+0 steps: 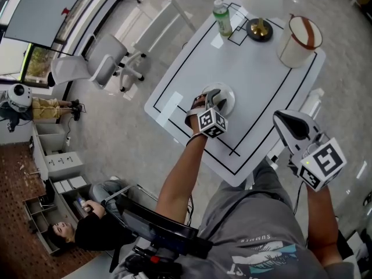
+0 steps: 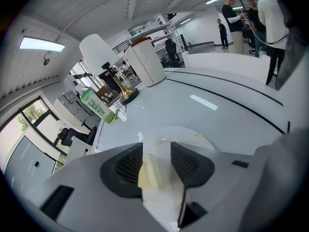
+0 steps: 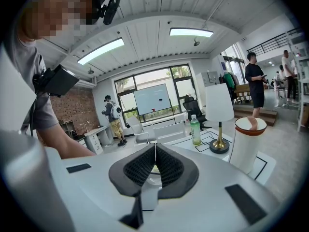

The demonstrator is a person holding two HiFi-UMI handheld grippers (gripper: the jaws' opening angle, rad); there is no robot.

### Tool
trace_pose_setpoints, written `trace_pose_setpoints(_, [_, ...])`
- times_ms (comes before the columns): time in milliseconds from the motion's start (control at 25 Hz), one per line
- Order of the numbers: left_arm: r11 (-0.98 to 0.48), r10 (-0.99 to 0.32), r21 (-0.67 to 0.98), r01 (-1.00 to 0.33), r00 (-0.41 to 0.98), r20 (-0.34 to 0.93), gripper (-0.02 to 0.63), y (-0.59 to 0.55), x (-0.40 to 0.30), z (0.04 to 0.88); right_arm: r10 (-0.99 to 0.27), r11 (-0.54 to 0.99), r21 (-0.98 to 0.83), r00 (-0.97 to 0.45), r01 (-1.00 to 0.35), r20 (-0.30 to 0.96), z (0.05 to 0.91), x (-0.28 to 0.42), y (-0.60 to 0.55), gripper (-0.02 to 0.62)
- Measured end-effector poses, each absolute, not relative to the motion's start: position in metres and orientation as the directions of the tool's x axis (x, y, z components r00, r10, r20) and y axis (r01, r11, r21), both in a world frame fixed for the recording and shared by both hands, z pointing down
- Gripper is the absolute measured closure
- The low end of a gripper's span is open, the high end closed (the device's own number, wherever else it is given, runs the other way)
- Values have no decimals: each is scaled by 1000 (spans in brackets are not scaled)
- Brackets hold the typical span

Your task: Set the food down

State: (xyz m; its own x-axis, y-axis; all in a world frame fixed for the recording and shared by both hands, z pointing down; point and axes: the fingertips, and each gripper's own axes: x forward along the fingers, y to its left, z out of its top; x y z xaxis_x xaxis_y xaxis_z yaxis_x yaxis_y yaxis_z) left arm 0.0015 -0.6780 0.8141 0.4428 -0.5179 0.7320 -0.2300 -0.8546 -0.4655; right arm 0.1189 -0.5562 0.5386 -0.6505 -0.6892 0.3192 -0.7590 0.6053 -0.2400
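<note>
The pale yellow, wedge-cut piece of food [image 2: 150, 170] sits between the jaws of your left gripper [image 2: 156, 147], low over the round white plate [image 2: 195, 138] near the front of the white, black-lined tabletop [image 2: 227, 110]. Those jaws are spread. In the left gripper view the piece leans on the left-hand pad, and the other pad stands clear of it. It looks to be resting on the plate, though I can't see its underside.

I judge you're at the release, with the set-down all but done. Next, lift straight up and away, watching that the piece doesn't cling to that pad and tip.

Your right gripper [image 1: 286, 125] hangs off the tabletop's near corner, jaws pressed together with nothing in them.

The clear bottle's green label [image 2: 99, 108] carries print too small to read. Your grey shirt [image 1: 261, 254] reads "SUMMER".
</note>
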Motion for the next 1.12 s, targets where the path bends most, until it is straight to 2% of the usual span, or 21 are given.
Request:
trace_pose_setpoints(400, [-812, -583, -464, -353, 530, 616, 436, -679, 7, 744, -677, 630, -229, -670, -742, 305, 526, 101, -547, 590])
trace_pose_setpoints(1120, [-721, -674, -429, -543, 694, 253, 437, -643, 0, 531, -675, 690, -138, -701, -710, 230, 466, 66, -521, 591])
